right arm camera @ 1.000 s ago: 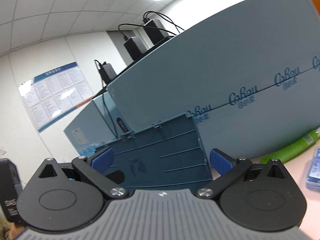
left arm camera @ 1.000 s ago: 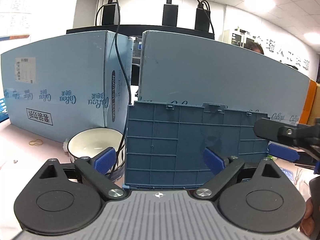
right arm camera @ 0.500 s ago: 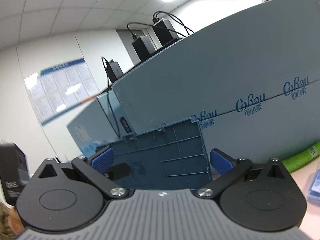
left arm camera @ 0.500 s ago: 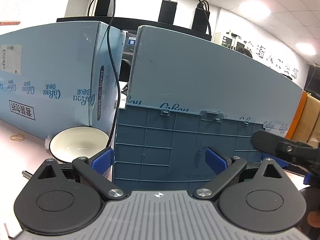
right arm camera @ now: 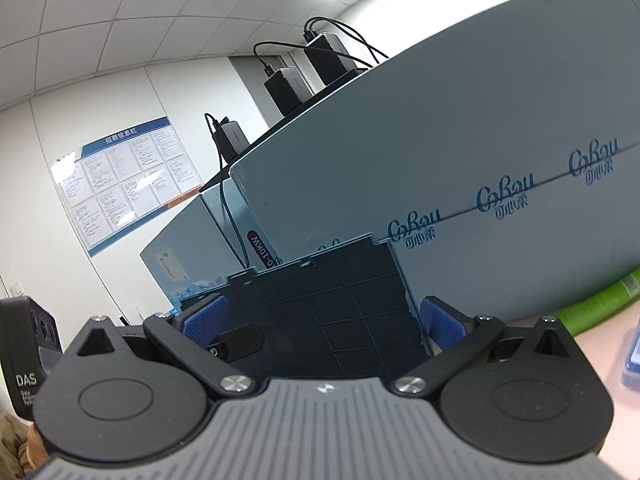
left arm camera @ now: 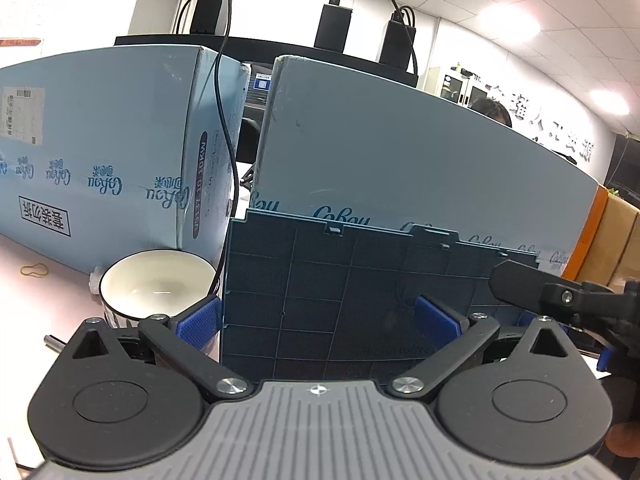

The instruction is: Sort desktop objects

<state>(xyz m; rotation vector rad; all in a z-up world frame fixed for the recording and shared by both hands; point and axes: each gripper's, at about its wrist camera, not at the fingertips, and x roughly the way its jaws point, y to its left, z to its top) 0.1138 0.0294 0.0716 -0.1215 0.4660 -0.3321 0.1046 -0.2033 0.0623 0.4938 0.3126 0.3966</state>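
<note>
Our left gripper is opening wide around the blue crate, which now looms closer, the white bowl just left of it. Our right gripper also stands spread before it, so neither grips yet.

blue crate: base hidden behind gripper body. white bowl: near rim partly hidden by a finger. green tube and blue box: cut off by right edge.
</note>
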